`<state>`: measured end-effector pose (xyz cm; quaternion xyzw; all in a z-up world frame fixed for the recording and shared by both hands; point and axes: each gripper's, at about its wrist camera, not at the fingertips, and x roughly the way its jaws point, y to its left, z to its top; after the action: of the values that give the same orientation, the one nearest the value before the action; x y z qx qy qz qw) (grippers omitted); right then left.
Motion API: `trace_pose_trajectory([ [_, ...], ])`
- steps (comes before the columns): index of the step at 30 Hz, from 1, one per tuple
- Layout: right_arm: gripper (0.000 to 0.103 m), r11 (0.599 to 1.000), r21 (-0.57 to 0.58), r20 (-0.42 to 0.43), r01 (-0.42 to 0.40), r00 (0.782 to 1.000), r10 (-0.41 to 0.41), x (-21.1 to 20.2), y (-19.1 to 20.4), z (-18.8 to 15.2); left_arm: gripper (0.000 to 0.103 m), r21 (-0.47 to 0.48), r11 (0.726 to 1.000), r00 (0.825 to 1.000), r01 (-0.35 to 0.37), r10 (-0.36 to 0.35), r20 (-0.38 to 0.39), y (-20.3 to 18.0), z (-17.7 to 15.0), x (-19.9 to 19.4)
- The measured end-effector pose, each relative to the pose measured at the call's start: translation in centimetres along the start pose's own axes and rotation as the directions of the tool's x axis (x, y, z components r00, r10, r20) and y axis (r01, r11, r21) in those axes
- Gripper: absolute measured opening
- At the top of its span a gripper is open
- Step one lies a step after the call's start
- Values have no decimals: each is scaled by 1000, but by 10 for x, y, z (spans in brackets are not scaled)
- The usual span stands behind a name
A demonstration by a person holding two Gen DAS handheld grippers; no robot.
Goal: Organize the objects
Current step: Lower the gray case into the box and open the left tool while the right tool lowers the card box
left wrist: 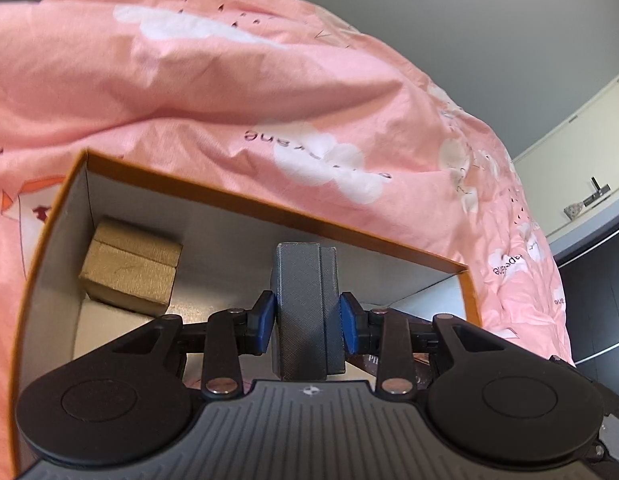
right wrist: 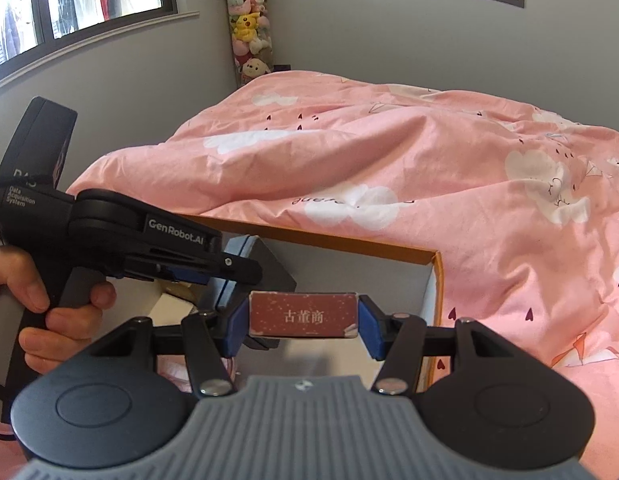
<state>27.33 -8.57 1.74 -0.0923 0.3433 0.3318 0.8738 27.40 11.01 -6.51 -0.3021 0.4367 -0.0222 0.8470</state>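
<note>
While an orange-rimmed cardboard box [left wrist: 269, 204] is seen lying on the pink quilt [left wrist: 229, 92], a grey case [left wrist: 305, 312] is clamped upright between the blue pads of the left gripper [left wrist: 307, 322], at the centre of the left wrist frame, over the box's white interior. A gold box [left wrist: 129, 266] is seen resting in the box's far corner, at centre left. In the right wrist view, a red card box [right wrist: 303, 315] printed with white characters is gripped by the right gripper [right wrist: 303, 326] at lower centre, above the open box. The left gripper is held by a hand [right wrist: 49, 312] at the left edge.
</note>
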Motion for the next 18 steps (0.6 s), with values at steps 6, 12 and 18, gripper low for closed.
trace_pose_trajectory([
  [6,58,999,-43,-21,28,999,-29,19,3,-2,39,13,997,996,-81,81,-27,3,-7,10],
  [12,58,993,-87,-42,81,996,-84,32,8,-5,39,16,997,996,-79,80,-36,7,-9,12],
  [18,58,991,-101,-54,91,994,-97,34,11,-6,42,54,985,986,-162,164,-20,4,-9,12],
])
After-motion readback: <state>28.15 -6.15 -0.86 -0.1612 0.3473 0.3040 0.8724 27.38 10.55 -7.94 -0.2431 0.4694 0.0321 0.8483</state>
